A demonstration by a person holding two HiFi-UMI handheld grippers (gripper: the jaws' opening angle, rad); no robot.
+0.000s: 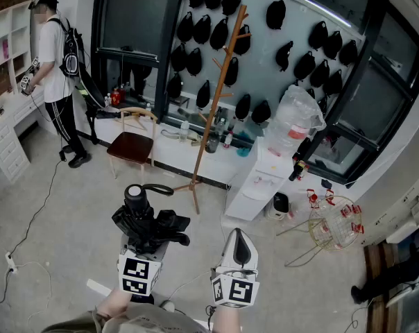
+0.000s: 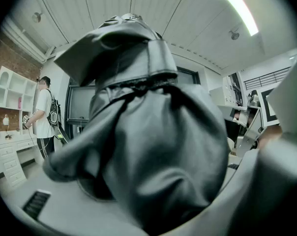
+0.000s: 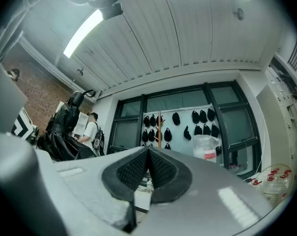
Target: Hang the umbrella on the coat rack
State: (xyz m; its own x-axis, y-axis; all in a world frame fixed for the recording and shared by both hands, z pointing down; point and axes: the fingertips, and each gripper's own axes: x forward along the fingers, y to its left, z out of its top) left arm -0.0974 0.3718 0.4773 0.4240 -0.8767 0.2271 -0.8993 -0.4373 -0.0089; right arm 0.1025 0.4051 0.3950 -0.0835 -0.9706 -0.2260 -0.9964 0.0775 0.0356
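Note:
A folded black umbrella [image 1: 152, 222] stands upright in my left gripper [image 1: 154, 241], its round handle [image 1: 135, 194] and strap loop [image 1: 158, 188] on top. In the left gripper view the umbrella's fabric [image 2: 153, 141] fills the space between the jaws, which are shut on it. My right gripper [image 1: 238, 238] is beside it on the right, shut with nothing in it; its pads [image 3: 161, 168] meet. The wooden coat rack [image 1: 221, 92] stands ahead on the floor, a little beyond both grippers, and shows in the right gripper view as the coat rack [image 3: 158, 131] against the window wall.
A wooden chair [image 1: 134, 143] stands left of the rack. A person [image 1: 57, 68] stands at the far left by white shelves. A white cabinet [image 1: 261, 182] and a wire basket [image 1: 334, 222] are to the right. Black caps [image 1: 265, 47] hang on the wall behind.

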